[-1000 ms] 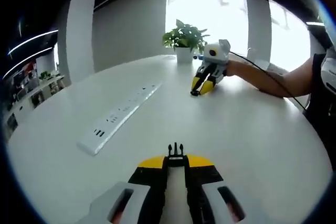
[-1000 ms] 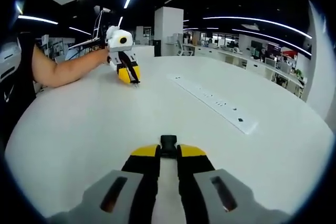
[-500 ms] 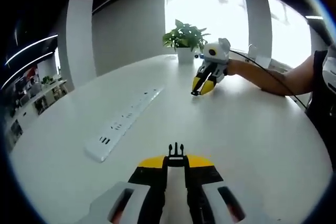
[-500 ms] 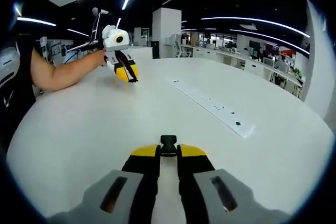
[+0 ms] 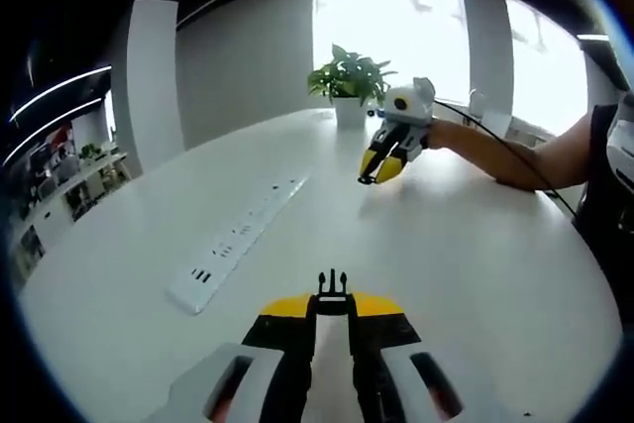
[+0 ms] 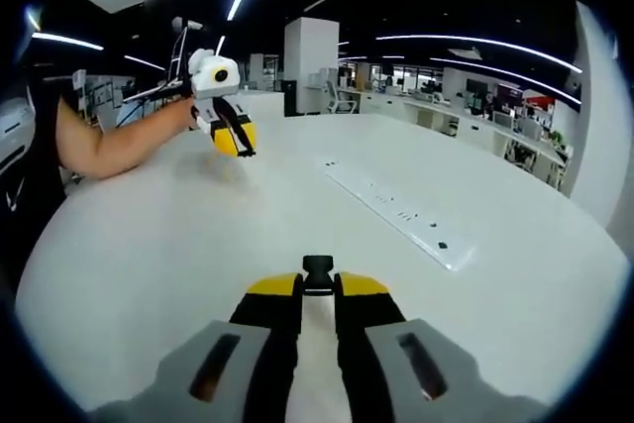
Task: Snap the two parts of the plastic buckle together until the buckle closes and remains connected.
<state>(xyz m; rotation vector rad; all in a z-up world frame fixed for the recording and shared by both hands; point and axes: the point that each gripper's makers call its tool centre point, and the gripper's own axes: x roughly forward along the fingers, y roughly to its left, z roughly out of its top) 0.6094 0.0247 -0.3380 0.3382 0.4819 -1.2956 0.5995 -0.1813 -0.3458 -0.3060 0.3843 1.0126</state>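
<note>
In the left gripper view, the left tongs (image 5: 332,296), black jaws with yellow tips and grey moulded housings, are clamped together on the pronged buckle half (image 5: 332,284), a small black plastic piece whose thin prongs stick out past the jaw tips above the smooth, glossy white bench (image 5: 466,264). In the right gripper view, the right tongs (image 6: 318,280) are likewise closed on the socket buckle half (image 6: 318,267), a blocky black plastic piece with a squared front, held just over the same rounded white surface. Farther out in the left gripper view, a long, flat white power strip (image 5: 238,243) with dark sockets lies set into the bench top, running diagonally away to the left; in the right gripper view it stretches away to the right. Beyond that, in the left gripper view, the right tongs appear in the person's outstretched bare arm (image 5: 515,156), tips angled down and apparently raised a little off the bench, well apart from the left tongs. At the far edge stands a leafy green plant (image 5: 347,74) in a white pot, before bright windows. In the right gripper view, the far background shows rows of office desks under strip lights.
</note>
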